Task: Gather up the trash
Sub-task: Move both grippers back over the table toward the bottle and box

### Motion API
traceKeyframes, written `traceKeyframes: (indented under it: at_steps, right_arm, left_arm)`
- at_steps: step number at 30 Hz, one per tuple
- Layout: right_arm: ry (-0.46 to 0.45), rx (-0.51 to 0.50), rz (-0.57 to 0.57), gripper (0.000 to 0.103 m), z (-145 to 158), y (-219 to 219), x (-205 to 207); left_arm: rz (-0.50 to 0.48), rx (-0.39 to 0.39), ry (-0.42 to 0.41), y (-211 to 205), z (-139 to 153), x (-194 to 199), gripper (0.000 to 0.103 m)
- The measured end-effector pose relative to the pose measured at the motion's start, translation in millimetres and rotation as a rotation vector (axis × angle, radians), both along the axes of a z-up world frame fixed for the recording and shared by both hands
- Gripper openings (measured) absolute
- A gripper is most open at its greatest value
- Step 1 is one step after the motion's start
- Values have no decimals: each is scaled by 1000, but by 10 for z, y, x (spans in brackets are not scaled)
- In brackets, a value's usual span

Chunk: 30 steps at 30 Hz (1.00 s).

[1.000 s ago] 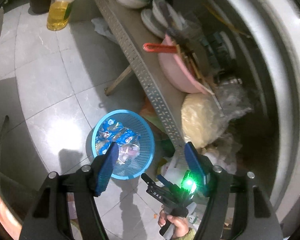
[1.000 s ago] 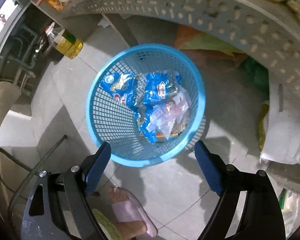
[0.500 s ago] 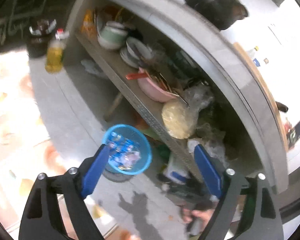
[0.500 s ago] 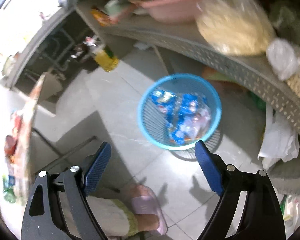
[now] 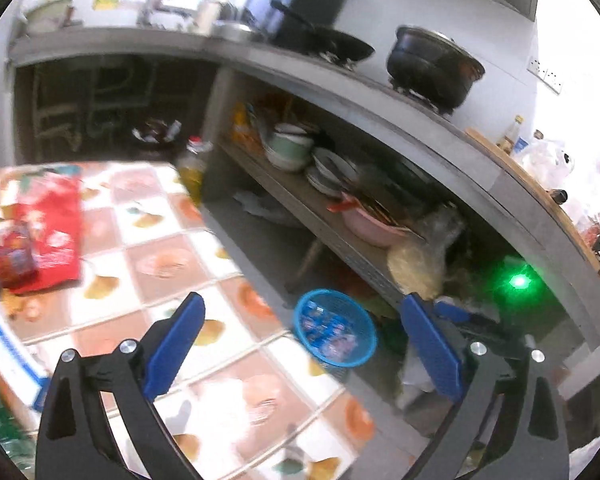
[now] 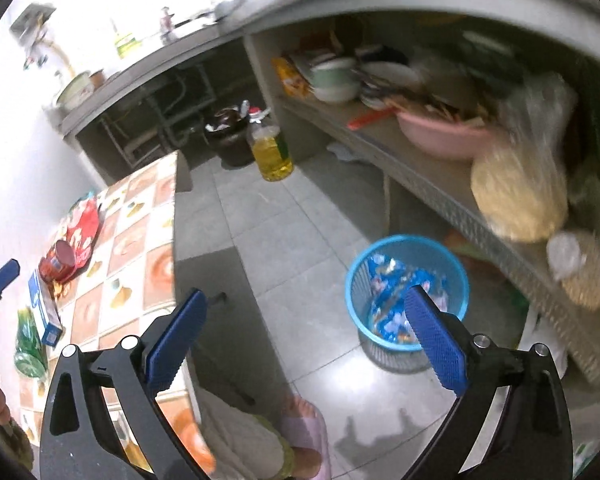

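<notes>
Both tools, the left tool [image 5: 300,352] and right tool [image 6: 304,344], are opening empty and have been lifted from the basket [image 6: 407,292]; desk [image 6: 140,216] litter is presumably sought next.

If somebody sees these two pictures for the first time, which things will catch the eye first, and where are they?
First is the round blue plastic mesh basket on the grey tiled floor, holding blue snack wrappers, just in front of the low shelf. Next is the table with the orange-and-white checked cloth at the left, carrying a red packet and a red can. A big bottle of yellow cooking oil stands on the floor further back.
</notes>
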State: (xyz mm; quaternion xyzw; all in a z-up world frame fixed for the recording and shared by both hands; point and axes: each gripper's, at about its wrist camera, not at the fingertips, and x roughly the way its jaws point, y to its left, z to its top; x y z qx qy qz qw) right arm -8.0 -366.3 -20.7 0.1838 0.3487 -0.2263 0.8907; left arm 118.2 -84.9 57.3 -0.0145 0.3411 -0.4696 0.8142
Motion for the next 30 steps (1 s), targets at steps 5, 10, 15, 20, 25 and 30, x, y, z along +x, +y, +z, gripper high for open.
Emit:
traceKeyframes:
  at_steps: [5,10,15,20,25,30]
  right_arm:
    - [27,-111,40,95,144,337,189]
    - [26,-275,9,95,310,659,316]
    - [-2,-324,70,95,391,915,473]
    - [-4,-347,195,95,417,1195,652]
    - [-49,-269,356,95,431,1524,828]
    - [-68,-123,520,95,389,1824,1057]
  left_arm:
    - [67,6,-43,431,4,15,97]
    - [149,15,-78,866,-40,-16,97]
    - [220,43,-75,1278,-169,-48,97]
    - [292,58,-85,1592,-234,-68,97]
    - [356,103,-141,1846,-261,-97,97]
    - [453,130,-117,2090,-360,54,97]
